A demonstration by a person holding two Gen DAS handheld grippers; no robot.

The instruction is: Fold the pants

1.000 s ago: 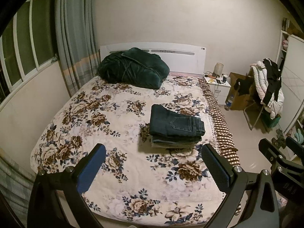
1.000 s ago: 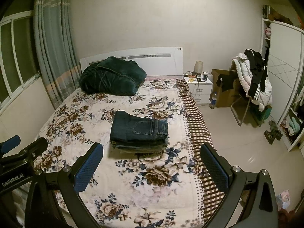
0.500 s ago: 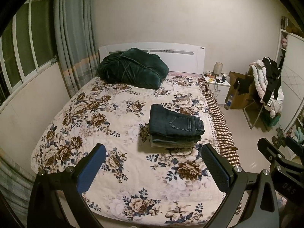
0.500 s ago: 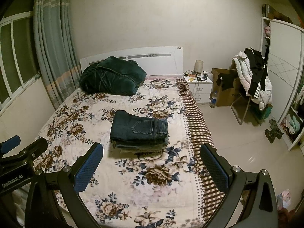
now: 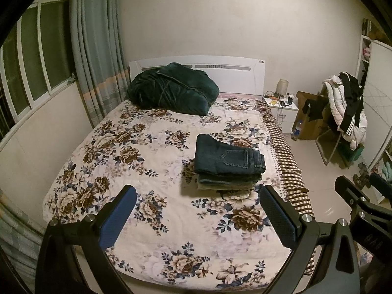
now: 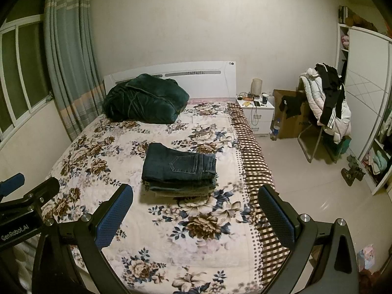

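A bedroom with pale walls holds a bed (image 5: 156,161) under a floral quilt, seen from its foot end. At far left a window (image 5: 29,73) and grey-green curtain (image 5: 98,49) run along the wall. At the bed's head, toward its left corner, a dark green blanket (image 5: 174,88) lies bundled against the white headboard (image 5: 235,73). Right of centre, near the bed's right edge, sits the pile of folded pants (image 5: 227,164), dark jeans on top with a back pocket facing up and paler pairs underneath. Past the bed's right head corner stands a white nightstand (image 6: 256,112) with a lamp and small items, then a cardboard box (image 6: 291,117) and a chair (image 6: 323,112) heaped with a white jacket and black clothes; a wardrobe (image 6: 367,93) closes the right side.

The left gripper (image 5: 197,216) hovers over the foot of the bed, jaws wide apart, holding nothing. The right gripper (image 6: 196,215) hangs just beside it, also spread wide and empty. Both are well short of the pants.
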